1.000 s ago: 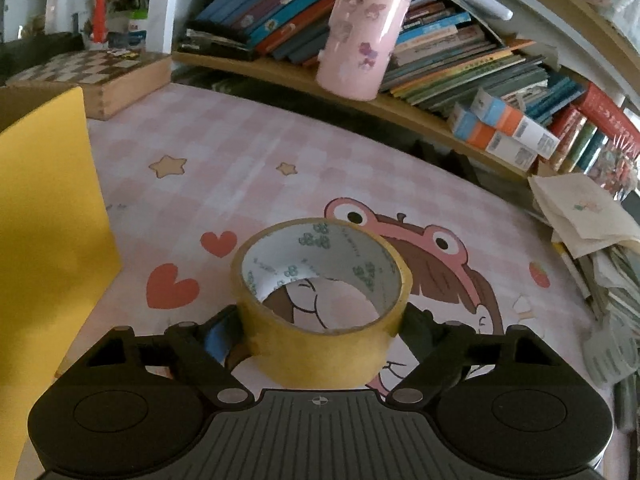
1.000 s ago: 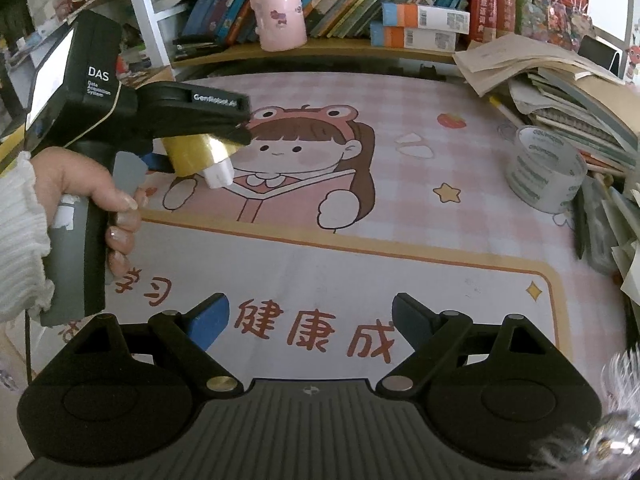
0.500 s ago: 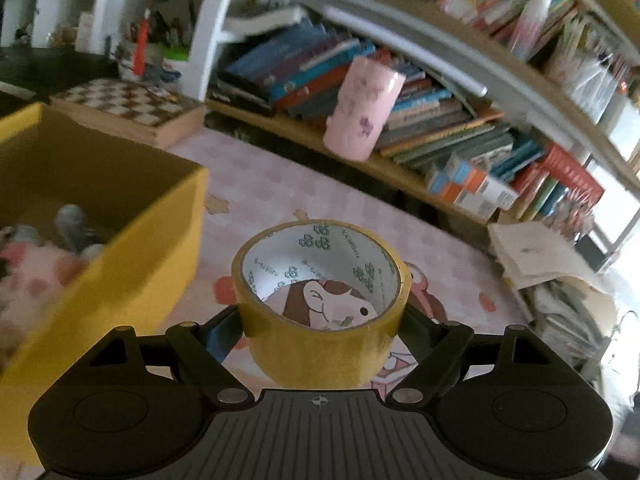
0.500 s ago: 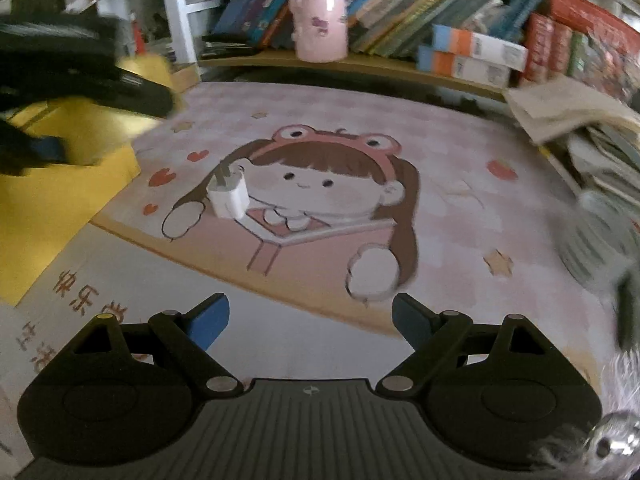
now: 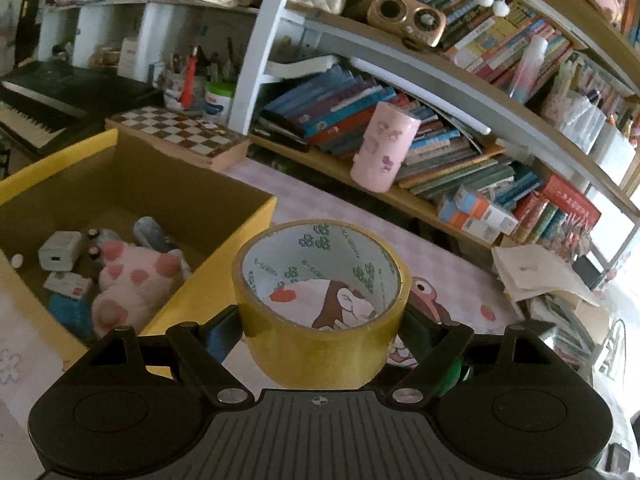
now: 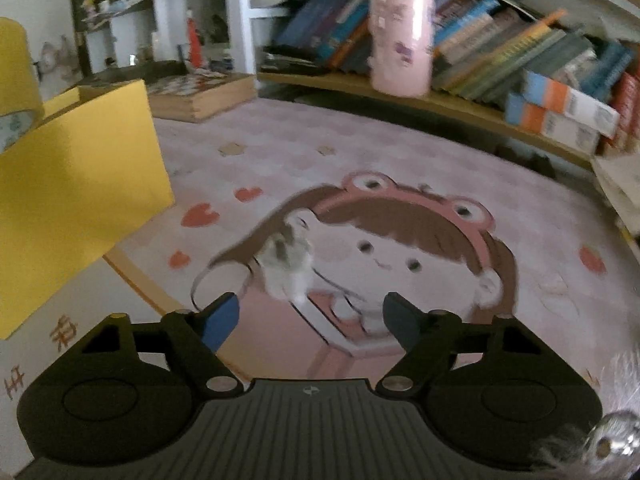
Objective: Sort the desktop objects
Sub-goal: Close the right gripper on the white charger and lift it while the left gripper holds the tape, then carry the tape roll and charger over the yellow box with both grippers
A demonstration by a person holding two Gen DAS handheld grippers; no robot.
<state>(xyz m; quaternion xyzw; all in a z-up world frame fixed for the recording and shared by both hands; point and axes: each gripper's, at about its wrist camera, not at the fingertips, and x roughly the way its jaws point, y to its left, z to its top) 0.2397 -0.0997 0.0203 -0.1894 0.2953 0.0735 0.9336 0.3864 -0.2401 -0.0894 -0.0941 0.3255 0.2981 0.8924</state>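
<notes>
Clamping a yellow tape roll (image 5: 322, 312) between its fingers, the left gripper (image 5: 320, 330) holds it above the table, the yellow box (image 5: 224, 256) at ten o'clock. Inside the box, a white charger (image 5: 60, 255) and a pink plush toy (image 5: 132, 280) show; the box's near side is cut off. The right gripper (image 6: 311, 320) is closing with nothing between its fingers; a white adapter (image 6: 289, 264) lies blurred on the pink mat (image 6: 400, 168) at twelve o'clock. Its outline is smeared.

Home study room: crammed bookshelves (image 5: 460, 148), piano keyboard (image 5: 36, 120), chessboard box (image 5: 180, 136), cartoon desk mat (image 6: 400, 240).
</notes>
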